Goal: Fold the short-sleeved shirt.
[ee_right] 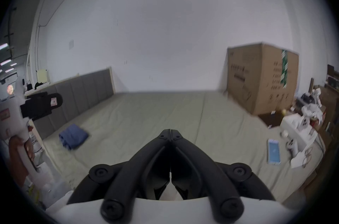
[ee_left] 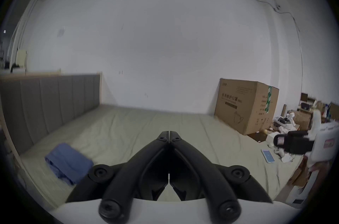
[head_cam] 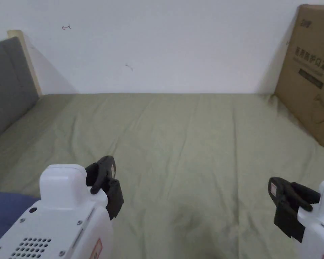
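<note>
Grippers hovering empty over the bed (head_cam: 191,135): left gripper (ee_left: 169,133) and right gripper (ee_right: 170,131) closed, folded blue shirt (ee_left: 68,162) lying aside.

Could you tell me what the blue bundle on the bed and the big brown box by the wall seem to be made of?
Blue bundle: soft matte fabric, judging by its layered folds, probably the folded shirt. Brown box: plain corrugated cardboard, it seems, matte brown with sharp edges and a green tape strip.

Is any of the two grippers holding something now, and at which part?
Nothing is held. The left gripper and the right gripper both have their jaws closed on nothing, above the bed. The blue shirt lies apart, folded.
</note>
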Demonstrator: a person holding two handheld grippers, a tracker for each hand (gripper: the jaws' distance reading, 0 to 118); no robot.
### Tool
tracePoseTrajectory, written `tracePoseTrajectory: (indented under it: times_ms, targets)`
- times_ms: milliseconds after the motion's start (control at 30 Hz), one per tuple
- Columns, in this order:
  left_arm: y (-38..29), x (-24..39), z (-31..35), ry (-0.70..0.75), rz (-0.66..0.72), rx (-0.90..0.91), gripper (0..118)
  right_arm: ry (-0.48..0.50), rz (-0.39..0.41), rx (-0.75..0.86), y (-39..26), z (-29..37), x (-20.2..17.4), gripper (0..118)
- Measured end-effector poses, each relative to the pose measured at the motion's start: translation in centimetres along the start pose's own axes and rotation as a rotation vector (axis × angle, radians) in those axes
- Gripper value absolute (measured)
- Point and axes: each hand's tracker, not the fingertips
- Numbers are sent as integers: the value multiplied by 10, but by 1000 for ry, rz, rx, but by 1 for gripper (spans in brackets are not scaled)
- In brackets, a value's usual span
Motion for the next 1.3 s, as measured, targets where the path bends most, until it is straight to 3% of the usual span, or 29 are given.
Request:
tracePoseTrajectory:
  times_ms: [133, 500, 633, 767, 800, 833, 900, 933, 967, 1300]
  targets:
    - [11, 30, 17, 51, -69, 107, 0, -34, 18, 181, 18, 26, 6, 0]
    - [0, 37, 30, 72, -90, 77, 0, -32, 28, 180, -2, 30, 13, 0]
    - [-6, 35, 27, 93, -107, 85, 0, -148, 125, 262, -18, 29, 9, 0]
    - [-11, 31, 32, 130, -87, 141, 2, -178, 81, 275, -19, 30, 11, 4]
    - [-11, 31, 33, 129, -84, 145, 7, -175, 68, 272, -17, 30, 12, 11]
    - [-10, 31, 33, 126, -82, 150, 19, -175, 57, 275, -17, 30, 12, 25]
    - [-10, 31, 34, 124, -82, 159, 87, -175, 43, 277, -15, 29, 14, 90]
    - [-10, 31, 34, 122, -79, 162, 113, -187, 37, 270, -13, 27, 13, 112]
    - [-10, 31, 34, 125, -75, 165, 117, -197, 31, 267, -13, 26, 14, 118]
    - [-7, 30, 35, 130, -148, 205, 118, -206, 47, 265, -8, 26, 7, 118]
